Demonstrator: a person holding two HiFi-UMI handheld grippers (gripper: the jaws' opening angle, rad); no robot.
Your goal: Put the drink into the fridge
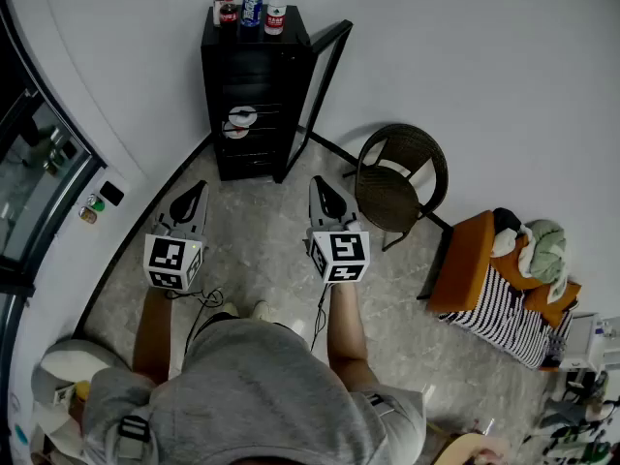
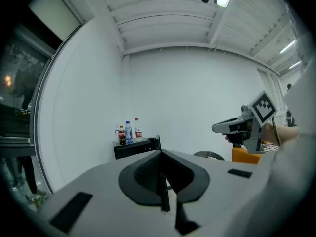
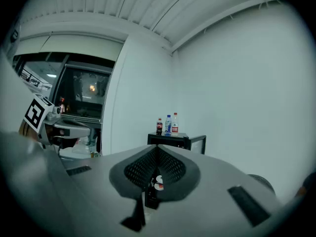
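Observation:
A small black fridge (image 1: 254,71) stands against the far wall with its glass door (image 1: 327,71) swung open to the right. On its top stand a dark cola bottle (image 1: 229,13), a blue-label bottle (image 1: 252,1) and a red-label bottle (image 1: 277,8). Round white-and-red items (image 1: 238,120) lie on a shelf inside. My left gripper (image 1: 200,189) and right gripper (image 1: 318,184) are held side by side well short of the fridge, both pointing at it. Both are shut with nothing between the jaws. The bottles (image 3: 168,125) show far ahead in the right gripper view.
A dark wicker chair (image 1: 399,177) stands to the right of the fridge door. Further right is an orange box (image 1: 465,260) with striped cloth and clothes on it. A dark glass partition (image 1: 29,172) runs along the left. A cable lies on the floor by the person's feet.

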